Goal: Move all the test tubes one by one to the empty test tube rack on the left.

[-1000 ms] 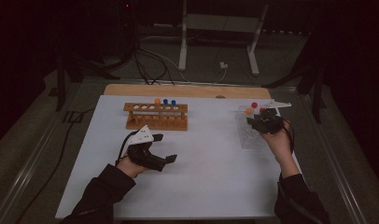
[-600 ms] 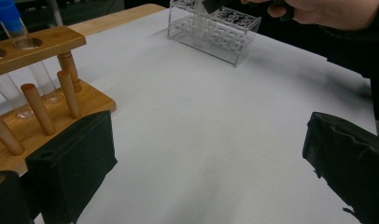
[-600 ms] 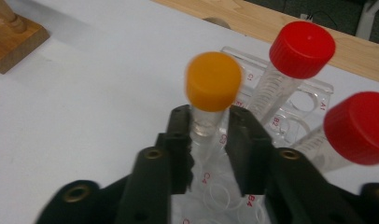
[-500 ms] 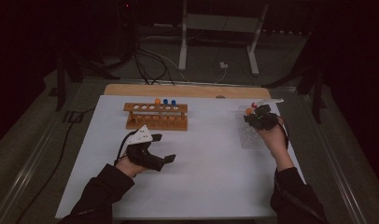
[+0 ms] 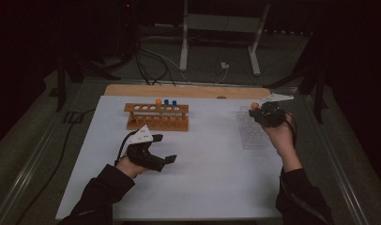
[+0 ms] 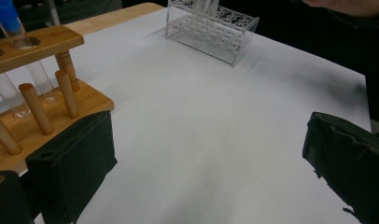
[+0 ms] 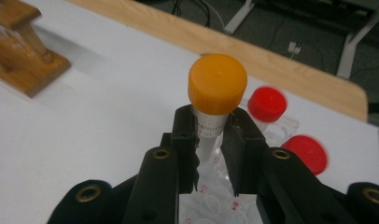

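My right gripper [image 7: 211, 140] is shut on a clear tube with an orange cap [image 7: 217, 91], gripping it just below the cap. It holds the tube upright over the clear plastic rack [image 7: 215, 198]. In the high view the right gripper [image 5: 266, 114] hovers at that rack's [image 5: 252, 133] far end with the orange cap [image 5: 255, 106] showing. My left gripper [image 5: 165, 148] rests on the white mat, open, in front of the wooden rack [image 5: 156, 117]. Nothing lies between its wide-apart jaws [image 6: 211, 158].
Two red-capped tubes [image 7: 267, 103] [image 7: 306, 151] stand in the clear rack behind the held tube. The wooden rack [image 6: 38, 107] holds one orange-capped and two blue-capped tubes [image 5: 166, 102]. A wooden board [image 5: 188, 90] edges the mat's far side.
My right gripper has moved slightly away from the person and to the left over the clear rack, keeping the orange-capped tube. The left gripper has stayed still.
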Motion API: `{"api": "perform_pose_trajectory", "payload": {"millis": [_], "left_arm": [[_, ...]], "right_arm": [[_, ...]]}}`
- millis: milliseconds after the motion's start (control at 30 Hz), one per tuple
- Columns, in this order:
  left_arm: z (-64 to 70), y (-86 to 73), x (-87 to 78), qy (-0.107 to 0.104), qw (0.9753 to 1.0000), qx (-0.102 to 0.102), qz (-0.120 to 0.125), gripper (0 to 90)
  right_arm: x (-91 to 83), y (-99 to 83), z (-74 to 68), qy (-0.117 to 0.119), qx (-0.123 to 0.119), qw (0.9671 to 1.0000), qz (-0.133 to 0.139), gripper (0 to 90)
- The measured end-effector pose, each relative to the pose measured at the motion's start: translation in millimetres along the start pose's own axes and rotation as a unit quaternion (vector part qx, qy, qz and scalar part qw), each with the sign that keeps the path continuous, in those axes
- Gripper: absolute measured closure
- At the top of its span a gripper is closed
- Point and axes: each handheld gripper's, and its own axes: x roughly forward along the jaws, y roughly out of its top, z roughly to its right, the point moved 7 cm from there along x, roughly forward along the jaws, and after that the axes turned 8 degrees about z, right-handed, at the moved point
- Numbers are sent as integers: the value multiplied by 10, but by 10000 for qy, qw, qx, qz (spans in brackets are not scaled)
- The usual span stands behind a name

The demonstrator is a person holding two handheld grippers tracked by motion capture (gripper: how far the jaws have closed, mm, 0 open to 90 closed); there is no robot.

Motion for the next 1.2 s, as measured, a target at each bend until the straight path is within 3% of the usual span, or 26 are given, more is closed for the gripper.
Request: {"api": "perform_pose_trajectory", "payload": {"millis": [167,433,767,1200], "left_arm": [[18,23,4,-46,10000,35,-16,32],[61,83,21,-123,9999,61,-7,32],[155,138,61,-286,9995,119,-25,32],[336,306,178,-507,9983,281,-7,42]], "right_arm": [[-125,101,-52,-102,-189,9996,178,747],[-237,142,-233,216,-171,9991,330,747],[-261,-3,-712,780,-430,9957,252,747],[-314,-246,-1396,1578,-805,9842,79,747]]}}
